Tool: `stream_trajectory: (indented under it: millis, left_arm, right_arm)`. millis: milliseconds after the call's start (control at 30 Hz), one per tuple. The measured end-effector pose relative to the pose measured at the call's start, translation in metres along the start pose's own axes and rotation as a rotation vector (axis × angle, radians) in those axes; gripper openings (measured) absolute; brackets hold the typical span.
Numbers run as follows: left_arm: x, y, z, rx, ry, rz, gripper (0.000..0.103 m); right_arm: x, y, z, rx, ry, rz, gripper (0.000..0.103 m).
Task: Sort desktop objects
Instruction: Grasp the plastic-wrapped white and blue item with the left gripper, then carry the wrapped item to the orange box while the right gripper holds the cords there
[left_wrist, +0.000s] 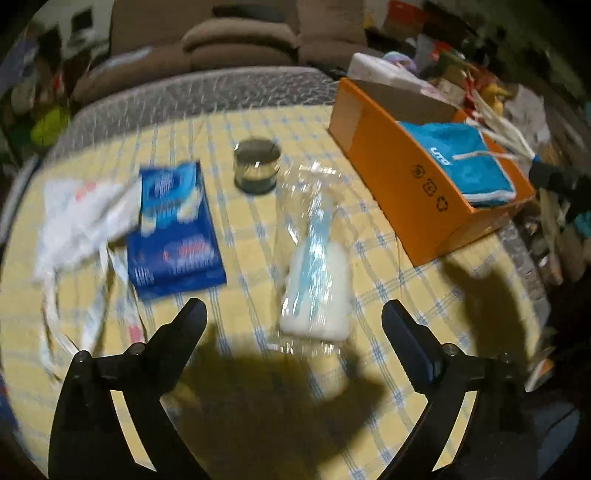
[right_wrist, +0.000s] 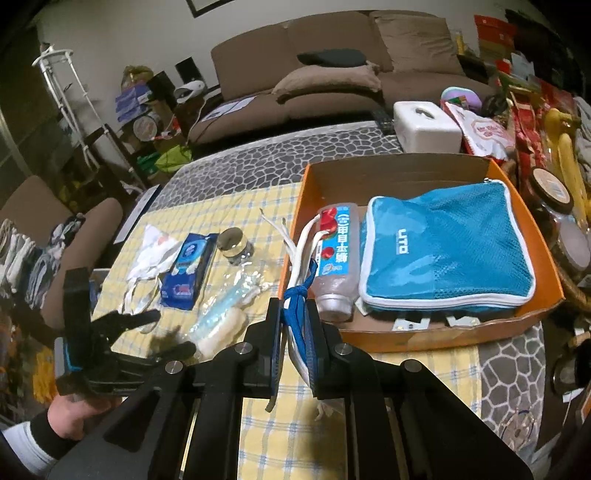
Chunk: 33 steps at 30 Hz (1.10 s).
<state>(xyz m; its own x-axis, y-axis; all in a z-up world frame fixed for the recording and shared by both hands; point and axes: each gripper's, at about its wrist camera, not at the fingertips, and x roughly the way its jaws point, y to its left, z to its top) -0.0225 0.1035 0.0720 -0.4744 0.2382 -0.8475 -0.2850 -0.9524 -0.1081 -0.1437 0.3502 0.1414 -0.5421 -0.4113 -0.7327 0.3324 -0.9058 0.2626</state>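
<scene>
- Yellow checked tablecloth (right_wrist: 229, 206) covers the table; a brown sofa (right_wrist: 332, 74) fills the upper background of the right wrist view.
- Left of frame, right wrist view: the left gripper (right_wrist: 162, 332) hovers over the cloth with its jaws spread wide, nothing between them. The left wrist view confirms this: left gripper (left_wrist: 293, 314) open, with the clear bag (left_wrist: 314, 258) of white and light-blue items lying on the cloth just ahead of the gap.
- Left of centre on the cloth: a white face mask (right_wrist: 151, 254), touching a blue tissue pack (right_wrist: 188, 269); a small glass jar (right_wrist: 232, 242) stands beside the pack, upright.
- Centre, lower frame: the right gripper (right_wrist: 297, 332) is closed on a bundle of white cords tied with a blue strap (right_wrist: 295, 295); the cords (right_wrist: 301, 247) extend across the near left corner of the box.
- Right of centre: an orange cardboard box (right_wrist: 443, 332) holds a bottle (right_wrist: 338, 254) lying on its side, and a blue mesh pouch (right_wrist: 447, 251) lying beside it.
</scene>
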Motion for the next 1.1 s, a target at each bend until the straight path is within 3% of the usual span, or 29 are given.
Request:
stream_trajectory:
  millis: [100,267,300,333,367,400,533,767,1000,1100]
  left_arm:
    - [0.013,-0.019,0.008,0.079,0.006,0.046,0.102]
    - [0.052,-0.028,0.012,0.132,0.058,0.124,0.098]
    - [0.057,-0.027,0.012,0.128,0.068,0.123,0.088]
    - [0.062,-0.025,0.011,0.120,0.077,0.109,0.067]
    - [0.068,-0.022,0.009,0.110,0.089,0.089,0.053]
    - [0.071,-0.019,0.008,0.099,0.094,0.075,0.047]
    - [0.066,-0.010,0.009,0.045,0.070,0.022,0.041]
    - [0.034,-0.003,0.019,-0.003,0.016,-0.064,0.041]
    - [-0.006,-0.012,0.045,0.019,-0.047,-0.146,0.041]
    - [-0.020,-0.023,0.060,0.045,-0.058,-0.190,0.041]
  right_arm:
    - [-0.006,-0.007,0.001,0.019,-0.008,-0.008,0.012]
    - [-0.016,-0.020,0.001,0.048,-0.020,-0.011,0.012]
    - [-0.017,-0.023,0.001,0.052,-0.020,-0.011,0.012]
    - [-0.018,-0.026,0.002,0.058,-0.020,-0.013,0.012]
    - [-0.019,-0.027,0.002,0.060,-0.020,-0.015,0.012]
    - [-0.020,-0.030,0.003,0.064,-0.022,-0.018,0.012]
    - [-0.021,-0.040,0.007,0.090,-0.030,-0.018,0.012]
    - [-0.019,-0.051,0.018,0.114,-0.044,-0.020,0.012]
    - [-0.018,-0.084,0.044,0.224,-0.054,0.002,0.012]
    - [-0.016,-0.092,0.058,0.215,-0.053,-0.024,0.012]
